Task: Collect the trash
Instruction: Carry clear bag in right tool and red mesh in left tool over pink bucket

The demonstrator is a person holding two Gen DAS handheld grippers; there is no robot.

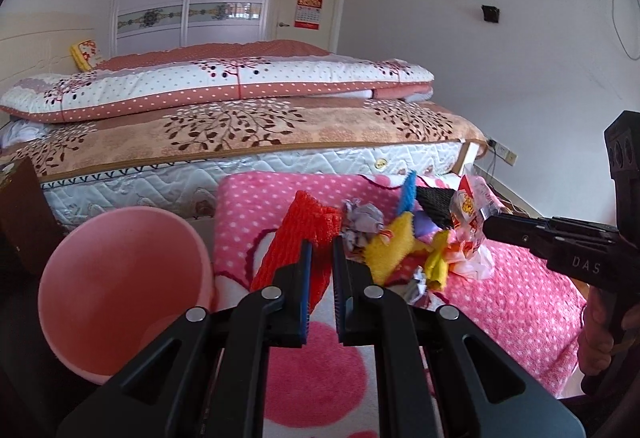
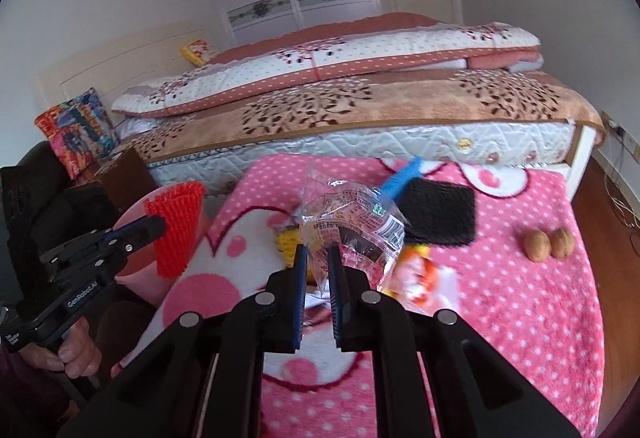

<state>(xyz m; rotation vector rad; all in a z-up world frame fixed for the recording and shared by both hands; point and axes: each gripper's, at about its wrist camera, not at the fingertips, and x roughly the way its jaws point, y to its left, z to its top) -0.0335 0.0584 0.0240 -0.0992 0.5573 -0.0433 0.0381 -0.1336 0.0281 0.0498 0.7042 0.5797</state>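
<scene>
A wide bed [image 1: 248, 142] with a brown leaf-print blanket fills the far side of the room, and in front of it lies a pink polka-dot blanket [image 1: 520, 302] strewn with trash. A pink waste bin [image 1: 120, 278] sits at the blanket's left edge, tilted with its mouth in view. The left hand-held gripper [image 1: 322, 250] is pinched on a piece of orange foam netting [image 1: 304, 234], lifted beside the bin. The right hand-held gripper [image 2: 318, 258] is clamped on a crinkled clear plastic wrapper [image 2: 352, 214], raised above the pile. Under it lie a black mesh piece [image 2: 436, 214], a blue strip [image 2: 400, 178], a yellow scrap [image 1: 390, 246] and crumpled paper [image 1: 362, 222]. Two walnuts [image 2: 550, 244] rest well apart to the right.
</scene>
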